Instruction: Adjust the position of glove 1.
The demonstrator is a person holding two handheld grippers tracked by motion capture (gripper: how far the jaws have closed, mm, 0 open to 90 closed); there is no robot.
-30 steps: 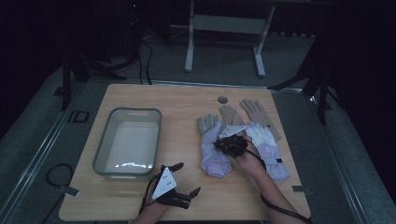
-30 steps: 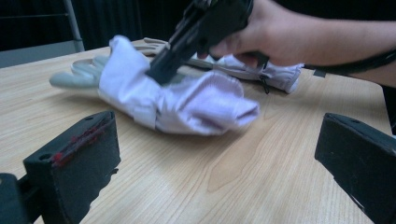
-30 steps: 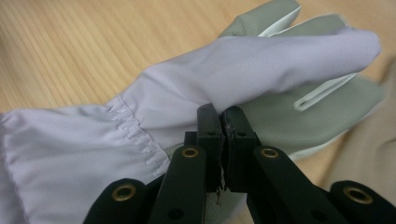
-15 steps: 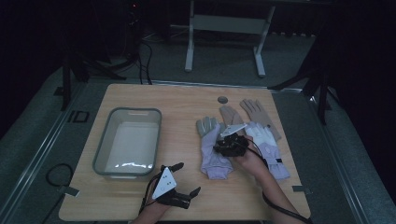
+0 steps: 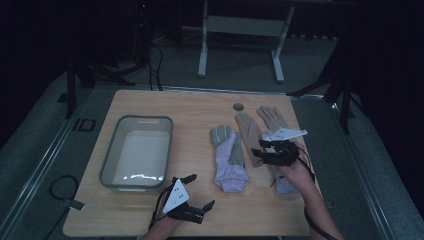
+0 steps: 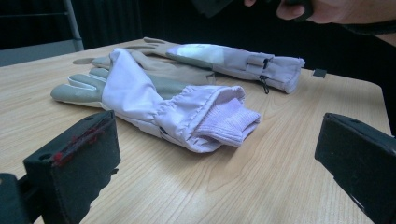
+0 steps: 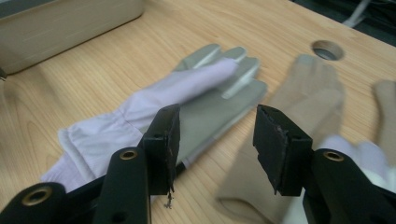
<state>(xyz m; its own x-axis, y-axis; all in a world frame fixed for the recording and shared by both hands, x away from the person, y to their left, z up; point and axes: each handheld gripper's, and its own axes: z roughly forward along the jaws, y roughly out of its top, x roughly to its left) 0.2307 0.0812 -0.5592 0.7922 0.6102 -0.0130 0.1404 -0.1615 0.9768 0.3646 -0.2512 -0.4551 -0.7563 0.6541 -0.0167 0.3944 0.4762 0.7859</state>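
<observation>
On the wooden tabletop (image 5: 150, 210) a grey plastic tub (image 5: 137, 152) stands at the left. At centre lies a lilac-and-grey glove (image 5: 227, 157), fingertips pointing away from the person. Just to its right are a tan glove (image 5: 248, 134) and another glove (image 5: 272, 117) with a tan hand, side by side. The right gripper (image 5: 260, 155) hangs above these, its fingers pointing left; they have just been opening and nothing is between them. The left gripper (image 5: 197, 192) rests near the tabletop's near edge, its fingers spread and empty. A round hole (image 5: 238, 106) marks the far tabletop.
</observation>
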